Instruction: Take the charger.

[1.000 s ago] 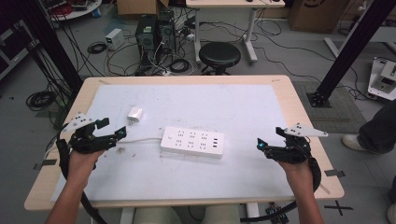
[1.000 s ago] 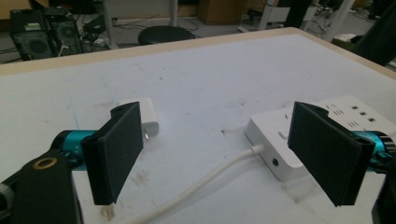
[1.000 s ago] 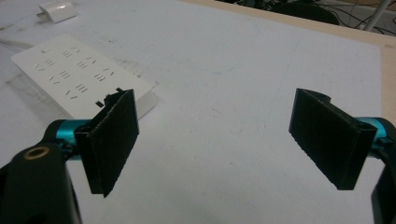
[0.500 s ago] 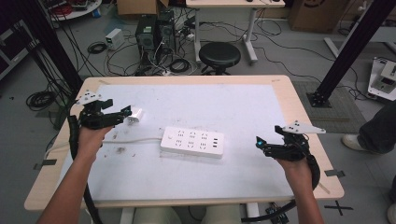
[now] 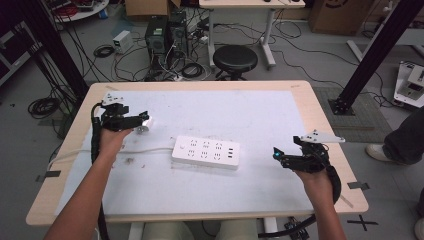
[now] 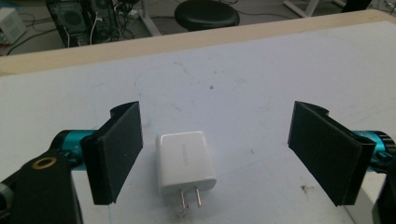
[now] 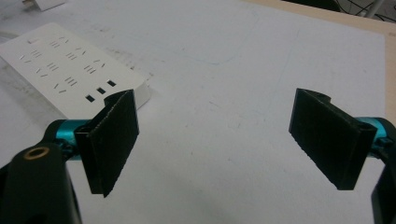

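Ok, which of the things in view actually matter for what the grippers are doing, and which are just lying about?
In play:
- white charger, lying flat between the open jaws of the left gripper
- white power strip, mid-table
- right gripper, open, hovering apart from the strip

Lying about:
- black stool beyond the table
- computer tower and floor cables
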A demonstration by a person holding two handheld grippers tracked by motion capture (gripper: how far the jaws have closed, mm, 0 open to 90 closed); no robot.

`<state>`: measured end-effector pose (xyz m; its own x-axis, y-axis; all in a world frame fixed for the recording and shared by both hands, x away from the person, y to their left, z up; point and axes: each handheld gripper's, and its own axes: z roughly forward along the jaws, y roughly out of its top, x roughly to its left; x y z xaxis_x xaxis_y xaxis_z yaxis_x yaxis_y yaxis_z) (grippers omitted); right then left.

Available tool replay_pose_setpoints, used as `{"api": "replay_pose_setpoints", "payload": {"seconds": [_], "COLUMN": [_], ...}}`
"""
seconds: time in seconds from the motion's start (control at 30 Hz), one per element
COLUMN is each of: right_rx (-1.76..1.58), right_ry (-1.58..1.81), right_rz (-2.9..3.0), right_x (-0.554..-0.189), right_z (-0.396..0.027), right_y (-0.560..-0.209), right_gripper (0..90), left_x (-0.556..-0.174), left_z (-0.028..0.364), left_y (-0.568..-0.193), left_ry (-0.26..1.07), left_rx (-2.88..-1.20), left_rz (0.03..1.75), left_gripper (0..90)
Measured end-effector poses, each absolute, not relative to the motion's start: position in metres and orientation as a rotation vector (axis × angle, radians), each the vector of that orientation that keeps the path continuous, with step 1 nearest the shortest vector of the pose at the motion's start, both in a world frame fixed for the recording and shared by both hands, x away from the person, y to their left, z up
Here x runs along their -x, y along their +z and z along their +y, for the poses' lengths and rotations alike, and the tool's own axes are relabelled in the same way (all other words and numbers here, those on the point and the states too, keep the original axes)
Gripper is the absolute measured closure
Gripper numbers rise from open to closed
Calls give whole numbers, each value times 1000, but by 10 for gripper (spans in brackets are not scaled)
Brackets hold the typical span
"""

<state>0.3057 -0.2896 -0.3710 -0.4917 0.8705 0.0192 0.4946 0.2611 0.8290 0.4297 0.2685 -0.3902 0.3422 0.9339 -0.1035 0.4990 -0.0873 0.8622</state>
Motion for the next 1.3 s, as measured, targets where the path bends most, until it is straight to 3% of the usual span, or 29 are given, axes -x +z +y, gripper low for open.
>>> {"api": "replay_pose_setpoints", "payload": {"seconds": [0.3,0.83,1.3], "right_rx": [-1240,-1257,-1254], "right_ry": [1114,1091,1099], "right_rz": [2104,2114,2111], "right_x": [-309,-314,-314], "right_z": [-289,-290,-292], "right_y": [-374,-378,-379], "right_gripper": [162,162,162], "left_x": [-449,-460,-460], "left_z": [268,265,259], "left_y": [-423,-444,-446], "left_ry": [590,594,579], "left_rx": [-1791,-1871,-1905], "left_rz": [1388,1466,1450], "left_gripper": [180,184,316]}}
